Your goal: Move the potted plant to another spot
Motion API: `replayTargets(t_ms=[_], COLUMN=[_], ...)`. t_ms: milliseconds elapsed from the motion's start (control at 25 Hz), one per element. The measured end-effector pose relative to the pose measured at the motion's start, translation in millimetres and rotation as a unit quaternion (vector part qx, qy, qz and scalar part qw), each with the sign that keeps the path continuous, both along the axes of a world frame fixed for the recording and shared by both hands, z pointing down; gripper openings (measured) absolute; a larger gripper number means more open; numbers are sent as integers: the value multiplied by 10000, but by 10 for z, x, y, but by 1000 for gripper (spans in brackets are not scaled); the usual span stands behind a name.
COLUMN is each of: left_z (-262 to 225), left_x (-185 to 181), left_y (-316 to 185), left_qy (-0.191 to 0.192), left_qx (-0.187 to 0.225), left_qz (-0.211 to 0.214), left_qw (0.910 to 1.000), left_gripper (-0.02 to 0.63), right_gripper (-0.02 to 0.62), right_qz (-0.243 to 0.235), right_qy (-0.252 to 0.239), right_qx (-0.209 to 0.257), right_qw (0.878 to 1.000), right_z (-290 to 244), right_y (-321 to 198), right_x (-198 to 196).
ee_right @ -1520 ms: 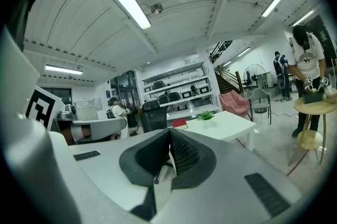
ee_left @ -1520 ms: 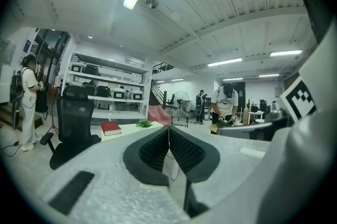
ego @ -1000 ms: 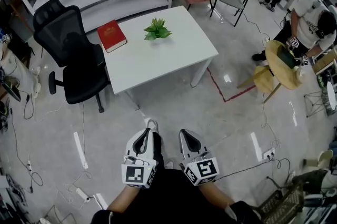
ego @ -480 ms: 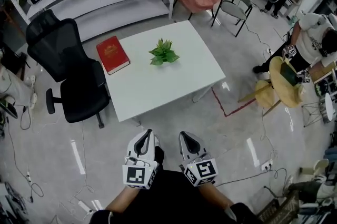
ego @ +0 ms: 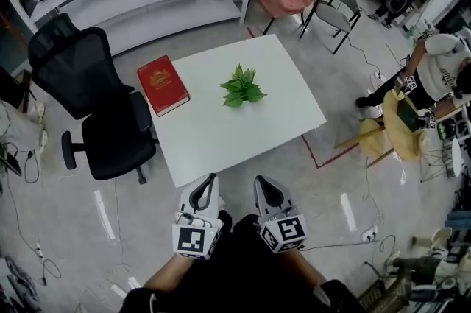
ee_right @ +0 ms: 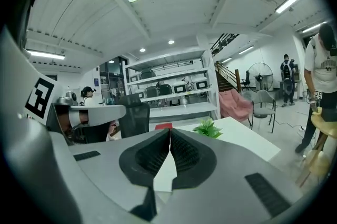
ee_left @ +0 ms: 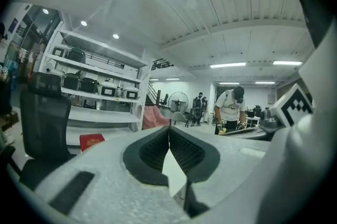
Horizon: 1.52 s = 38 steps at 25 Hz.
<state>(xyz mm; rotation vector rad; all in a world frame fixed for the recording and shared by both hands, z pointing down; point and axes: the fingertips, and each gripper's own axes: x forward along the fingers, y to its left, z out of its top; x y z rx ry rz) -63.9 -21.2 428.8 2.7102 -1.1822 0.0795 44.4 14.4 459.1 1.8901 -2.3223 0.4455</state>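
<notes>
The fingers [ee_left: 150, 152] of the left gripper [ee_left: 169, 129] must open wide before they can take the plant. It would be best to come in low and catch the pot itself, not the soft leaves. Then lift it straight up so it does not tip. Right now those fingers are pressed together tip to tip and hold nothing. The fingers [ee_right: 185, 155] of the right gripper [ee_right: 169, 131] are pressed together too, with nothing between them. Both grippers hang close to the person's body, side by side, just off the near edge of the white surface [ego: 213, 135] and not touching it. The potted plant [ego: 241, 86] stands near the middle of the surface, a bit toward the far side, well apart from both grippers. Only its green leaves show from above; the pot is hidden under them. A red book [ego: 163, 85] lies near the left corner of the surface, apart from the plant, so there is bare room around for a new spot. I think the job has not begun, and the person needs to reach over first. A black chair [ego: 92, 94] stands beside the surface on the left.
</notes>
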Motion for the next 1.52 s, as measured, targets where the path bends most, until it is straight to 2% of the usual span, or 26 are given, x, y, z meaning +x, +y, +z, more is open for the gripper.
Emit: replayTargets(t_ms=[200, 480, 840, 1080, 1200, 1280, 1520], left_z=[76, 159, 149, 172, 211, 269, 387], left_x=[-124, -86, 232, 518, 598, 639, 701], left_y=[-175, -433, -1107, -1640, -1894, -2017, -2330], left_qy=[72, 69, 16, 10, -3, -68, -118], left_qx=[-110, -208, -145, -244, -266, -363, -512], left_qz=[-128, -260, -431, -469, -525, -540, -661], left_qw=[9998, 9994, 9990, 9986, 9983, 9979, 9964], left_gripper=[17, 17, 17, 17, 17, 17, 17], right_gripper=[12, 12, 14, 14, 14, 14, 14], right_qz=[-98, -229, -475, -752, -970, -1141, -1759], right_qy=[221, 342, 759, 1185, 1458, 1864, 3063], right_qx=[-119, -176, -529, -974, -1166, -1269, -1704], right_qw=[9996, 9990, 9946, 9853, 9776, 9675, 9199], right_z=[123, 280, 607, 929, 1101, 1246, 1768], right_y=[-249, -712, -1493, -2031, -2286, -2435, -2775], right_x=[-39, 58, 425, 654, 686, 714, 768])
